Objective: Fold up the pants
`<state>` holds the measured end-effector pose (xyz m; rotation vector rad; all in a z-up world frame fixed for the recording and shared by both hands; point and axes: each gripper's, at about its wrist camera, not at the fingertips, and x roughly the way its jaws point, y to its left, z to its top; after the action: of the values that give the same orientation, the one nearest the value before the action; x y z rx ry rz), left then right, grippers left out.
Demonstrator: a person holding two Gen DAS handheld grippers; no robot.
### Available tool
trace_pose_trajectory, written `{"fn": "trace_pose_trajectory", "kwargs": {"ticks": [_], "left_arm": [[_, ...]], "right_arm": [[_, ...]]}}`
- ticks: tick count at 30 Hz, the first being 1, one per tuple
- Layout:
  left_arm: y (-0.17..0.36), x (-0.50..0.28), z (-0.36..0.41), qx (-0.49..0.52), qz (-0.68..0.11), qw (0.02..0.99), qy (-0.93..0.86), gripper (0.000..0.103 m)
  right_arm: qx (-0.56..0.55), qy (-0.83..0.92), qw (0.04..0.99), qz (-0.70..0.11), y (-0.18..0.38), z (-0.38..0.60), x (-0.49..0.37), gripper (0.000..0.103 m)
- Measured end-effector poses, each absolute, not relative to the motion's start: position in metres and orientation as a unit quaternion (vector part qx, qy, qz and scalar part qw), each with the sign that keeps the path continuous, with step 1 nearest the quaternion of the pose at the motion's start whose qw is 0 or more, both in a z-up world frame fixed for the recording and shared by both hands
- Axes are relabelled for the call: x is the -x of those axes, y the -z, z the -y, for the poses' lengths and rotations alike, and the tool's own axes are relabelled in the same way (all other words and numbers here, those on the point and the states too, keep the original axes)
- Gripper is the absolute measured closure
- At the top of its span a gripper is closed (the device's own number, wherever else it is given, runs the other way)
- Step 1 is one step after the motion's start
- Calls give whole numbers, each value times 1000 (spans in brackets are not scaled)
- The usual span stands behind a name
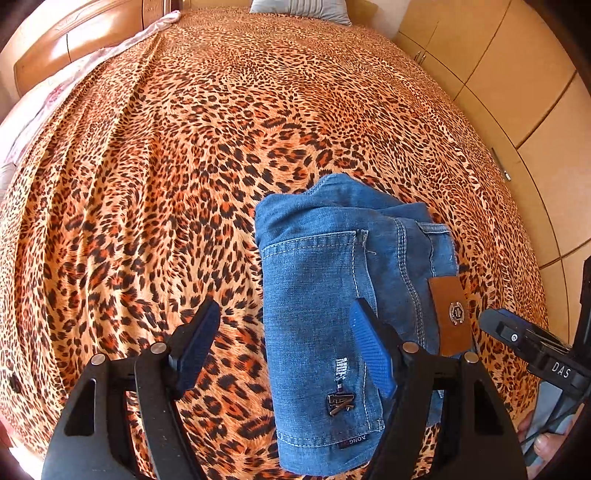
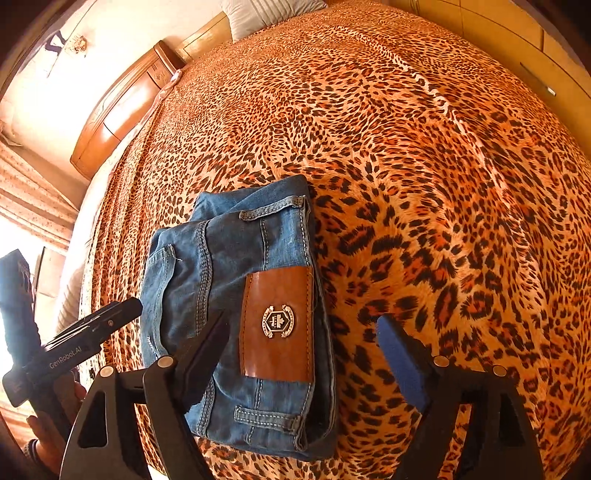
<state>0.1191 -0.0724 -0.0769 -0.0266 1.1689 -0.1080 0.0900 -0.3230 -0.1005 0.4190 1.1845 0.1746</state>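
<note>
**Left wrist: pants lie folded — both grippers clear**

Jeans (image 1: 332, 295) sit as a compact bundle on the leopard bedspread (image 1: 147, 184). Left gripper (image 1: 284, 347) and right gripper (image 2: 303, 347) hover above, jaws apart, nothing held. Folding looks finished — next, probably only a tidy-up press.

- The left wrist view looks steeply down from close above the folded pants (image 1: 332, 295), over the bed (image 1: 184, 166) towards the far pillow (image 1: 299, 9).
- The right wrist view sits just right, sharing pants (image 2: 229, 295), bed (image 2: 443, 184), pillow (image 2: 266, 11).
</note>
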Motion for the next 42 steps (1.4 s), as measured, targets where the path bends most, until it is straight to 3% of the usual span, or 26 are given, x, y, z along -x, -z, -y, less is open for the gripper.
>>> {"fn": "trace_pose_trajectory", "kwargs": {"ticks": [9,24,35,38,39,40,42], "left_arm": [[74,-111,69,-22,-528,849,14,30],[86,-125,57,-9,-561,828,3,30],[143,-147,44,204,-677,700,97,30],[150,-146,55,228,-686,680,122,32],[147,-144,62,213,-685,685,125,36],[143,-144,68,190,-681,696,126,38],[137,-143,76,158,-677,708,124,48]], "right_arm": [[-212,-66,808,-545,96,331,-73,6],[-218,-74,795,-562,106,328,-91,5],[-254,-127,743,-606,150,311,-127,3],[-195,-155,753,-609,153,286,-127,10],[-166,-166,763,-602,147,276,-125,24],[-146,-173,769,-598,142,268,-124,30],[-117,-173,776,-595,134,257,-122,33]]}}
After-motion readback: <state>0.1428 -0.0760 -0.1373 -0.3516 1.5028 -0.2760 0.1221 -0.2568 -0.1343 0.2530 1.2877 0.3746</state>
